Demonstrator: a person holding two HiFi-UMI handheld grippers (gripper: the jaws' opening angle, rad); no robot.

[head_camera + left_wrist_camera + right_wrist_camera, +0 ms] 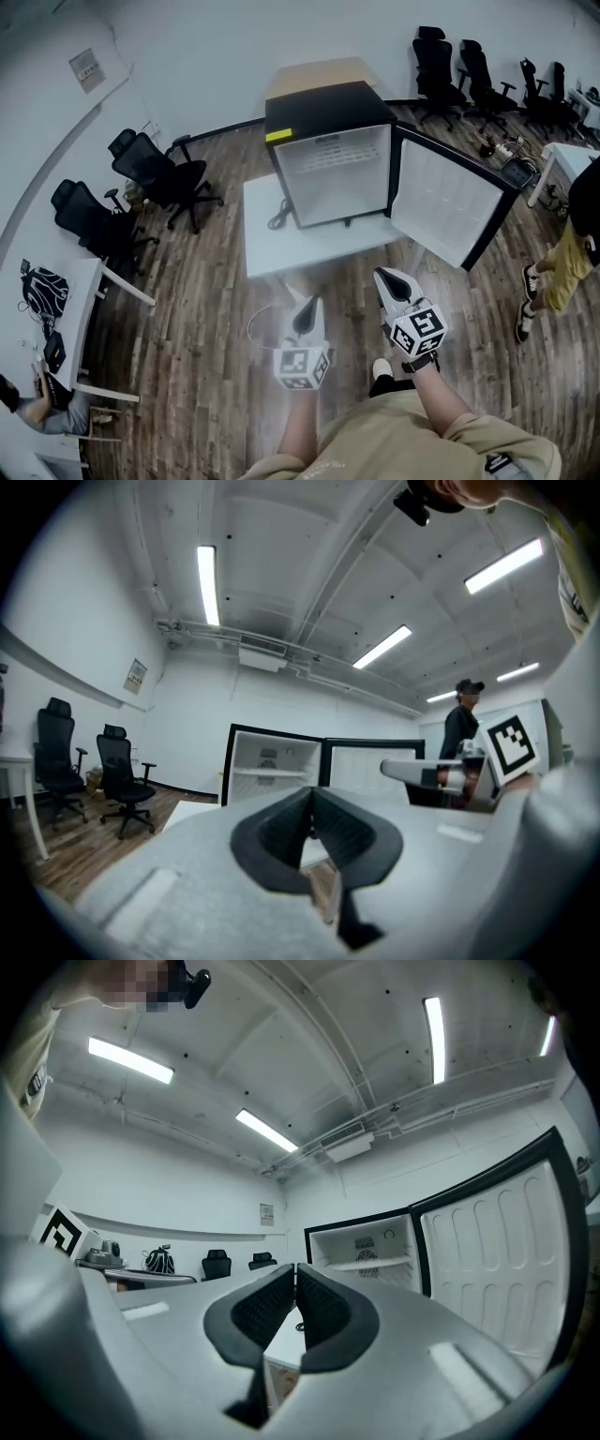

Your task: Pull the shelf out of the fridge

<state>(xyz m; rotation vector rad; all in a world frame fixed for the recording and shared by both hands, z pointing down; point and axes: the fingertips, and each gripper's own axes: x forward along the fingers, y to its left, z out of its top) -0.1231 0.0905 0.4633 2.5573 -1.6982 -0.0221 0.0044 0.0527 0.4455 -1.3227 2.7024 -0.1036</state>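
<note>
Finding the shelf (336, 150) lying flat across the upper part of the fridge (323, 101) cavity, fully seated, front edge facing the opening. Noting the door (448, 202) swung wide to the right, leaving the opening unobstructed. Noting the fridge standing on a low white bench (267, 248), with a coiled cable (278, 216) lying on the bench just beside the fridge's left front corner. Seeing the left hand-held gripper (307, 312) and the right hand-held gripper (392, 279) both held level, pointing toward the fridge, well short of it, over the floor in front of the bench. Reading both pairs of jaws as pressed together, with nothing between them. Judging the step in hand as the approach, with no part of the pull begun. Advising: spreading both pairs of jaws before reaching the opening; aiming at the shelf's front edge, one hand-held gripper toward each side, for an even pull; closing firmly on that edge only, not on the cavity lip; drawing straight out and level, keeping both sides in step to avoid racking and jamming against the side walls; tipping the front up slightly on meeting a stop (guessing at one, not seeing it). Minding the right hand-held gripper's path near the open door, and keeping clear of the cable. Noting office chairs (159, 173) and a standing person (562, 253) well apart from the work, posing no hindrance.
</note>
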